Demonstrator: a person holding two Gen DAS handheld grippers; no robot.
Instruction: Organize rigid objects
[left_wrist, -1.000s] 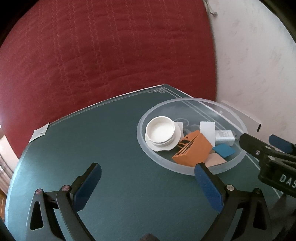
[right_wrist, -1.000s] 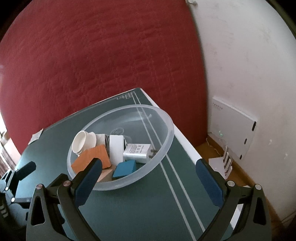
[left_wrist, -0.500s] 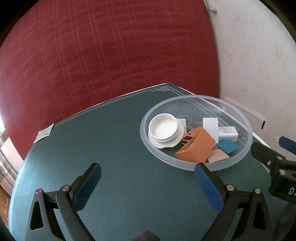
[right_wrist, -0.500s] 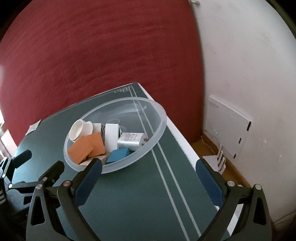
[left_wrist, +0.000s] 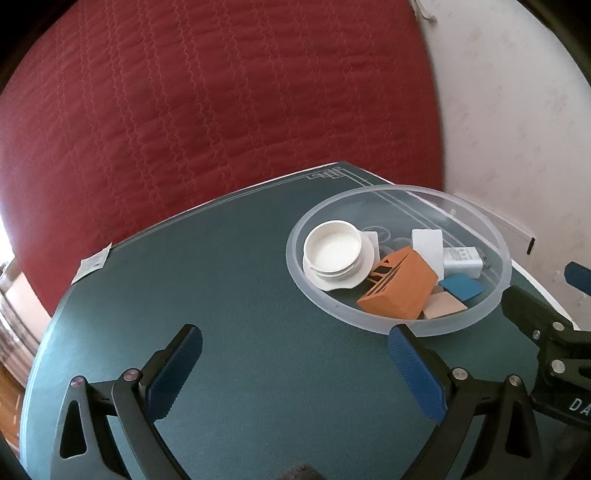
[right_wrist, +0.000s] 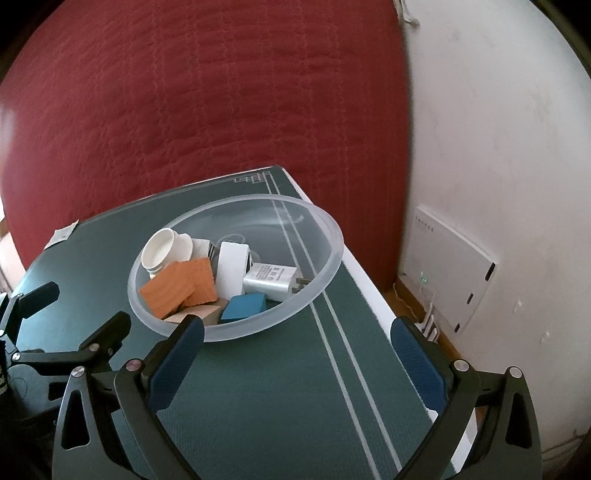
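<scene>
A clear plastic bowl (left_wrist: 491, 236) (right_wrist: 332, 240) stands on the green table mat near its far right corner. In it lie a white cap (left_wrist: 332, 249) (right_wrist: 162, 249), an orange block (left_wrist: 400, 291) (right_wrist: 177, 290), a white charger (left_wrist: 461, 260) (right_wrist: 271, 282), a white box (left_wrist: 426, 243) (right_wrist: 231, 267), a blue block (left_wrist: 461, 288) (right_wrist: 243, 308) and a tan block (left_wrist: 443, 306) (right_wrist: 195, 314). My left gripper (left_wrist: 295, 369) is open and empty, in front of the bowl's left. My right gripper (right_wrist: 295, 365) is open and empty, in front of the bowl's right.
A red quilted headboard (left_wrist: 221, 110) rises behind the table. A white wall (right_wrist: 498, 147) stands at the right with a white router (right_wrist: 450, 273) low on it. The table's right edge (right_wrist: 373, 291) drops off beside the bowl. A paper tag (left_wrist: 94, 262) lies at the far left edge.
Both grippers have drawn back a little from the bowl, then steadied. The bowl and its contents have not moved. Both grippers stay open.
</scene>
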